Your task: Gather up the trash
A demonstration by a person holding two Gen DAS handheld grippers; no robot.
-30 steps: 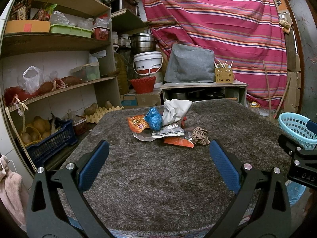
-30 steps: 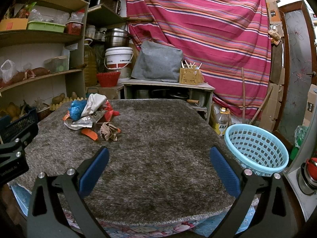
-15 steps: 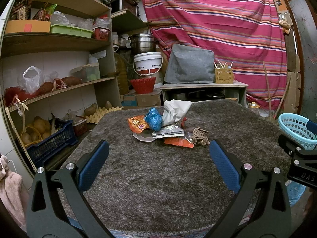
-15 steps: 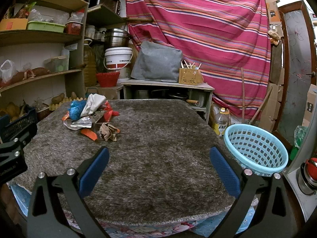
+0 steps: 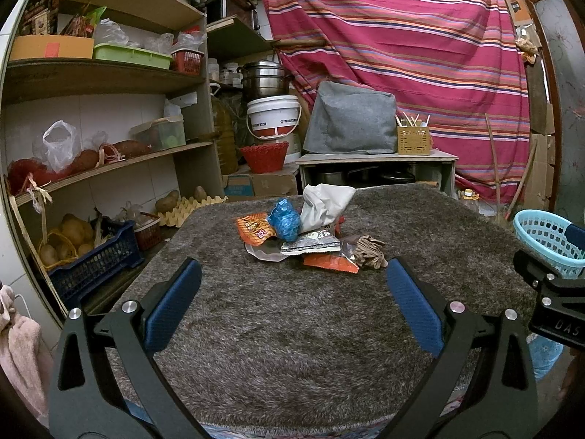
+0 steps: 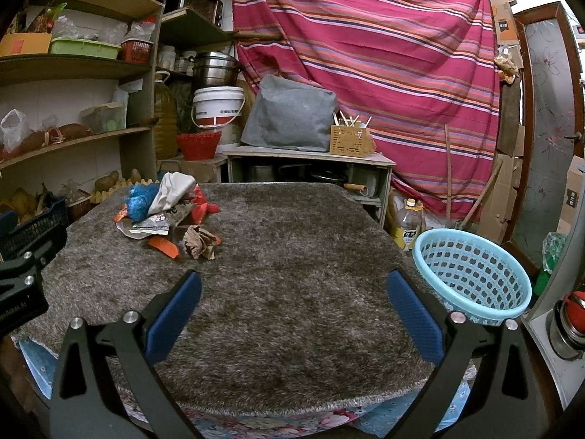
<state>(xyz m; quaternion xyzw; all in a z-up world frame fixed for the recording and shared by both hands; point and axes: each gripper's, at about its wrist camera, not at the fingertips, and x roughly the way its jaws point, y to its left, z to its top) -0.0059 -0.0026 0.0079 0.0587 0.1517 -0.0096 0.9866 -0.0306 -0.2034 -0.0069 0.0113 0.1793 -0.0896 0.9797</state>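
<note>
A pile of trash lies on the far part of the grey shaggy table cover [image 5: 292, 322]: an orange snack wrapper [image 5: 255, 227], a blue crumpled bag [image 5: 284, 218], a white bag [image 5: 323, 203], a silver wrapper [image 5: 310, 244], an orange scrap [image 5: 329, 261] and brown crumpled paper [image 5: 369, 251]. In the right wrist view the pile [image 6: 168, 212] is far left and a light blue basket [image 6: 471, 274] stands at the table's right edge. My left gripper [image 5: 292, 311] is open and empty, short of the pile. My right gripper [image 6: 292, 314] is open and empty over bare cover.
Shelves [image 5: 102, 73] with produce, bags and boxes line the left wall. A low cabinet [image 5: 376, 168] with a grey cover and a utensil holder stands behind the table, before a striped curtain [image 5: 402, 36]. A bottle [image 6: 407, 228] stands on the floor at right.
</note>
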